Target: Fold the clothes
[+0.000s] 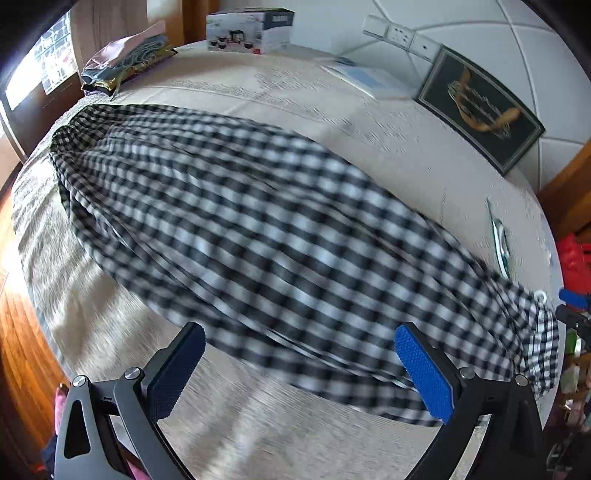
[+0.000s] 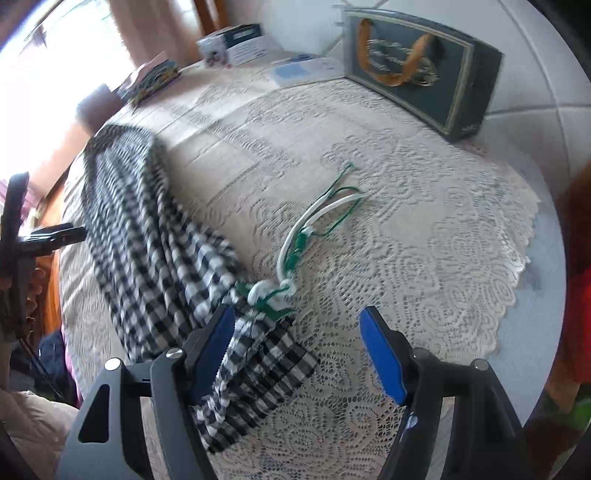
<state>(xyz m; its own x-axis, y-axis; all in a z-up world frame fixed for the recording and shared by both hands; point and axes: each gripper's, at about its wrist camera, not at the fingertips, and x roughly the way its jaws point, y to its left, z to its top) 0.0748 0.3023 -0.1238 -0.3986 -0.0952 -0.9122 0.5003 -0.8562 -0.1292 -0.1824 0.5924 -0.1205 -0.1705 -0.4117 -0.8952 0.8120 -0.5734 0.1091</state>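
A black-and-white checked garment (image 1: 258,221) lies stretched in a long bunched band across the lace-covered table (image 1: 406,147). My left gripper (image 1: 301,369) hangs above its near edge, open, with nothing between the blue pads (image 1: 424,373). In the right wrist view the garment (image 2: 147,240) runs from the far left down to my right gripper (image 2: 299,354), which is open. Its gathered end (image 2: 258,373) lies against the left finger (image 2: 212,354) with no pad pressing it. A white and green drawstring (image 2: 306,229) trails from that end over the lace.
A dark gift bag with gold handles (image 2: 417,70) stands at the back right, next to a white booklet (image 2: 303,68). A printed box (image 1: 251,29) and a small stack of folded cloth (image 1: 125,59) sit at the far edge. Wooden floor (image 1: 22,325) shows on the left.
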